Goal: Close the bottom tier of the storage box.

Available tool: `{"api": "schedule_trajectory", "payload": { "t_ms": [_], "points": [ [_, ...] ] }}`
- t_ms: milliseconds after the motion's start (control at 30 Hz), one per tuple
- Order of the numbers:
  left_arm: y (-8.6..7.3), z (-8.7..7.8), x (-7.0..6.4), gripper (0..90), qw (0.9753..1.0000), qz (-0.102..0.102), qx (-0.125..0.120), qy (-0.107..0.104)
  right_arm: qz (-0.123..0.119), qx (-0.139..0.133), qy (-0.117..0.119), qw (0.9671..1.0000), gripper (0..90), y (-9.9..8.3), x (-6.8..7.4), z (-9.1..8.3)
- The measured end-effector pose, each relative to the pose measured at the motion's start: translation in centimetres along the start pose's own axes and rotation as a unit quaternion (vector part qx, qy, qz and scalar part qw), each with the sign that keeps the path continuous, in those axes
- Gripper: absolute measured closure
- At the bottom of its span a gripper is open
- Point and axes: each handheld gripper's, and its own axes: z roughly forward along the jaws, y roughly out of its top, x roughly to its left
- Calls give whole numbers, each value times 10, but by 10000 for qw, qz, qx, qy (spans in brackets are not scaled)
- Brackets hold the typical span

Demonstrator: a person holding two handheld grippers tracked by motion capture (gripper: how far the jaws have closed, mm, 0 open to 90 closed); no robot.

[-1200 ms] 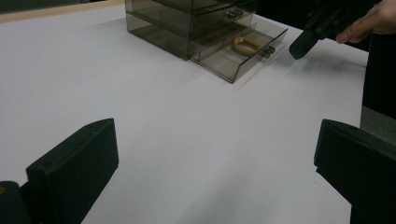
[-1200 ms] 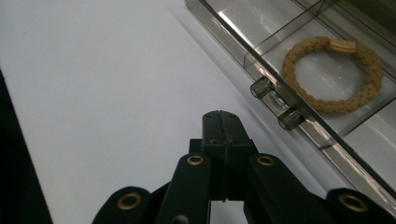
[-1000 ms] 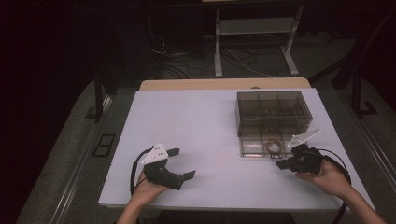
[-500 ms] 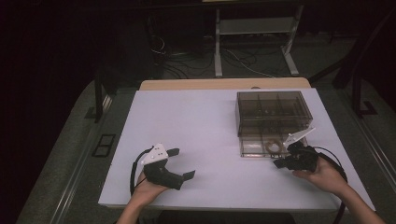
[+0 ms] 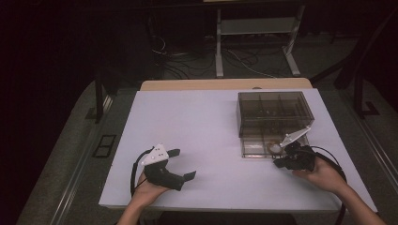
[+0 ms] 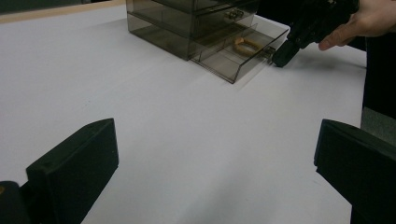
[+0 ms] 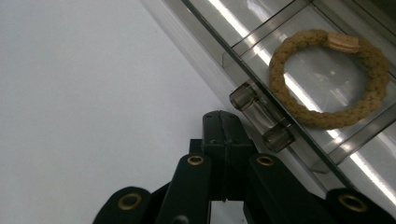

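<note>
A smoky clear drawer box [image 5: 270, 110] stands on the right of the white table [image 5: 206, 122]. Its bottom drawer [image 5: 257, 149] is pulled out, and a tan braided ring [image 7: 276, 81] lies inside it. My right gripper [image 7: 223, 122] is shut with nothing between its jaws. Its tips rest on the table just beside the drawer's clear handle [image 7: 261, 122]. In the high view the right gripper [image 5: 279, 163] sits at the drawer's front right corner. My left gripper [image 5: 183, 164] lies low near the table's front left, open and holding nothing. In the left gripper view, the left gripper [image 6: 215, 163] faces the box [image 6: 187, 23].
A wooden strip [image 5: 225, 84] runs along the table's far edge. Beyond it are a white metal stand [image 5: 256, 28] and loose cables on the dark floor. Bare white tabletop [image 6: 163, 107] lies between the left gripper and the box.
My right gripper has slid a little to the left, up to the drawer's handle. The left gripper and the drawer have not moved.
</note>
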Motion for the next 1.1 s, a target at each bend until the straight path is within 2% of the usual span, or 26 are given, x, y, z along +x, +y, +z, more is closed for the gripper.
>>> {"api": "schedule_trajectory", "payload": {
  "t_ms": [400, 700, 1100],
  "points": [
    [0, 0, 0, 0, 10000, -4, 7, 0, 28, 22, 5, 10000, 889, 3, -5, 1],
    [0, 0, 0, 0, 10000, -4, 1, 5, 26, 67, -181, 9998, 889, 7, -7, 2],
    [0, 0, -1, 0, 10000, -7, -15, 2, 152, 10, -228, 9996, 889, 8, -14, 2]
  ]
}}
